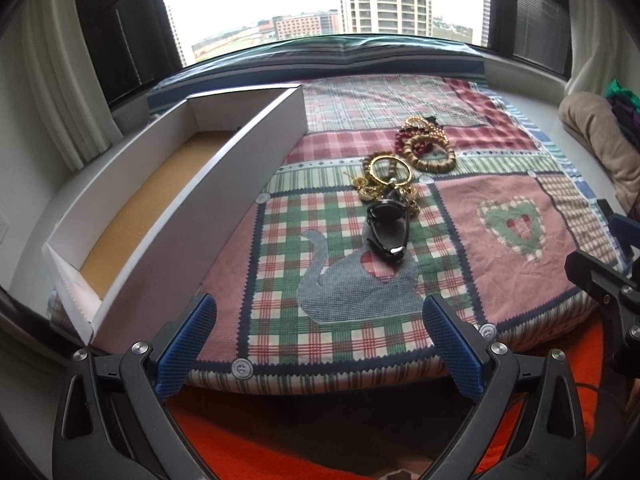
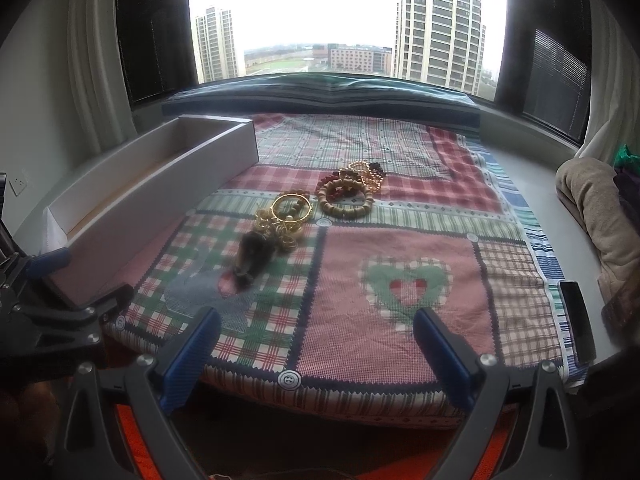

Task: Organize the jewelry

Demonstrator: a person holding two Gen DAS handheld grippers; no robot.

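left wrist: low at the patchwork quilt (image 1: 360, 280) near edge, facing window, white box (image 1: 168, 216) ahead-left | right wrist: same facing, further right | shared: quilt, jewelry pile (image 2: 316, 204), box

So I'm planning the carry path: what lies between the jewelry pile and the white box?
Only bare patchwork quilt separates the jewelry pile from the white box; the left wrist view shows it best.
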